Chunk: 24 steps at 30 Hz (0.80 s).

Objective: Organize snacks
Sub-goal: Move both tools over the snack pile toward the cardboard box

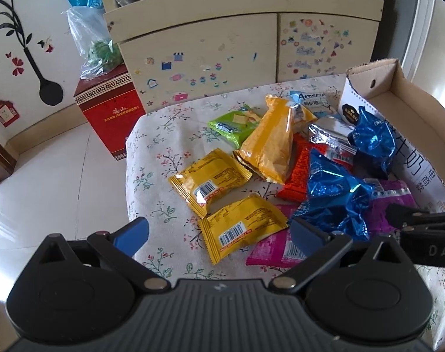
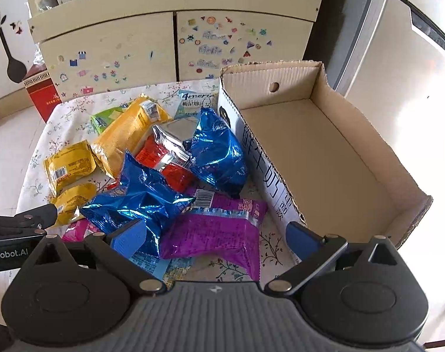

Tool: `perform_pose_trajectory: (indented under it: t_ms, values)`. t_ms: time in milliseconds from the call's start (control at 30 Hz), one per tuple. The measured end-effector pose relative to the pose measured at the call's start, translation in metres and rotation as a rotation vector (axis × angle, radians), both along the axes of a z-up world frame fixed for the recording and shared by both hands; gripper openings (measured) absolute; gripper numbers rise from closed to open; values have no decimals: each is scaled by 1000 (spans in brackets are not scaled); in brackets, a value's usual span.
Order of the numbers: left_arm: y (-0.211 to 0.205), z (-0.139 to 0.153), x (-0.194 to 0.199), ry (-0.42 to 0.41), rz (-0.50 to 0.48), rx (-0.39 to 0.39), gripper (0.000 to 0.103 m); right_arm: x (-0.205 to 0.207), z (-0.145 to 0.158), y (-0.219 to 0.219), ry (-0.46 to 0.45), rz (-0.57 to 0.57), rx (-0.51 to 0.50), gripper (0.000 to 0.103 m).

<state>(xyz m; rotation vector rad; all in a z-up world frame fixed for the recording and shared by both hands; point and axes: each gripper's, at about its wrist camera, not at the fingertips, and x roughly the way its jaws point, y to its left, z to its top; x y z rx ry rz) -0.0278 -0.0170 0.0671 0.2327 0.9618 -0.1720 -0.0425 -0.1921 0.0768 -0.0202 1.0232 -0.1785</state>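
1. The snacks lie in a loose pile on the surface [image 1: 163,135], which is covered by a floral cloth. The cardboard box [image 2: 325,158] stands just beside the pile on its right and looks bare inside.
2. The left gripper [image 1: 219,234] hovers over the near edge of the pile with its jaws spread and nothing between them. A yellow packet [image 1: 240,228] lies under the gap, and a second yellow packet [image 1: 210,180] just beyond it.
3. The right gripper [image 2: 213,242] is also spread wide and holding nothing. It hangs above the purple packet [image 2: 213,234], with one blue finger [image 2: 128,237] over the edge of a blue foil bag [image 2: 140,202] and the other close to the box wall.
4. Judging by the empty box, the sorting has barely begun: this is the approach before a first pick.
5. The next move likely calls for lowering one gripper onto a single packet, closing on its edge or its puffed middle, then carrying it over the box wall.
6. The purple packet partly overlaps its neighbours, so a pinch there might drag the blue bag along. The foil also looks slippery.
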Motion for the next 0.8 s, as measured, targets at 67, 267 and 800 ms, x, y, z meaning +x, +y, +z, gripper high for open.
perform_pose_trajectory:
  t_ms: [67, 267, 800]
  values:
    - [-1, -2, 0, 4, -3, 3, 102, 1, -2, 2, 7, 4, -8, 103]
    - [-2, -5, 1, 11, -8, 10, 102, 3, -5, 5, 20, 14, -22, 103]
    - [-6, -8, -2, -1, -18, 44, 101, 3, -6, 8, 5, 31, -71, 103]
